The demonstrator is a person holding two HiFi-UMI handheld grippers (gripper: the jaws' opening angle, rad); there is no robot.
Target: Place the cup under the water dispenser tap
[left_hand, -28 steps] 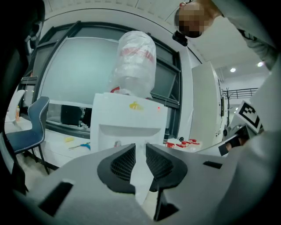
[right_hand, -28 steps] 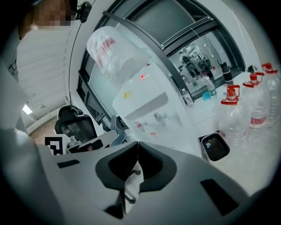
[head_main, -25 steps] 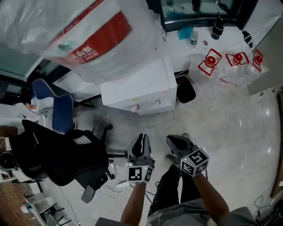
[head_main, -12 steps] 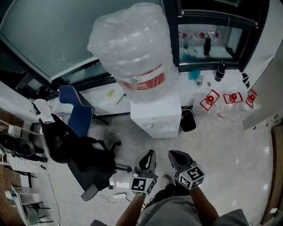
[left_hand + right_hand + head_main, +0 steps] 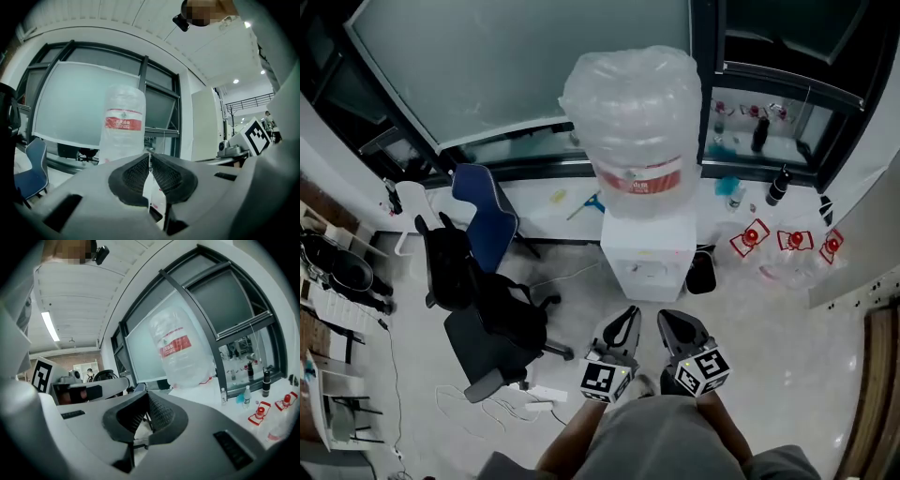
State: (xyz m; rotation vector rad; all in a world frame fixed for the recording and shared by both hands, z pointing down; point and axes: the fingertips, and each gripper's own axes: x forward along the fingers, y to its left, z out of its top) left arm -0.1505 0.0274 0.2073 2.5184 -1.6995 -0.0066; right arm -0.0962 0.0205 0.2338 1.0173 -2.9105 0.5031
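Observation:
The white water dispenser point(image 5: 649, 258) stands on the floor by the window wall with a big clear bottle point(image 5: 637, 122) on top. Its taps face me. No cup shows in any view. My left gripper point(image 5: 629, 312) and right gripper point(image 5: 667, 318) are held side by side in front of the dispenser, pointing at it and apart from it. In the left gripper view, the left gripper point(image 5: 149, 154) has its pads together with nothing between them, and the bottle point(image 5: 123, 124) rises behind. The right gripper point(image 5: 148, 393) also looks shut and empty, with the bottle point(image 5: 180, 350) beyond.
A black office chair point(image 5: 492, 323) and a blue chair point(image 5: 487, 211) stand left of the dispenser. A black bin point(image 5: 701, 274) sits at its right side. Red-labelled empty bottles point(image 5: 787, 242) lie at the right. A power strip with cables point(image 5: 539, 394) lies near my feet.
The head view has pulled up and back, so the dispenser looks smaller and its whole bottle shows. Both grippers stay side by side, now raised toward the dispenser.

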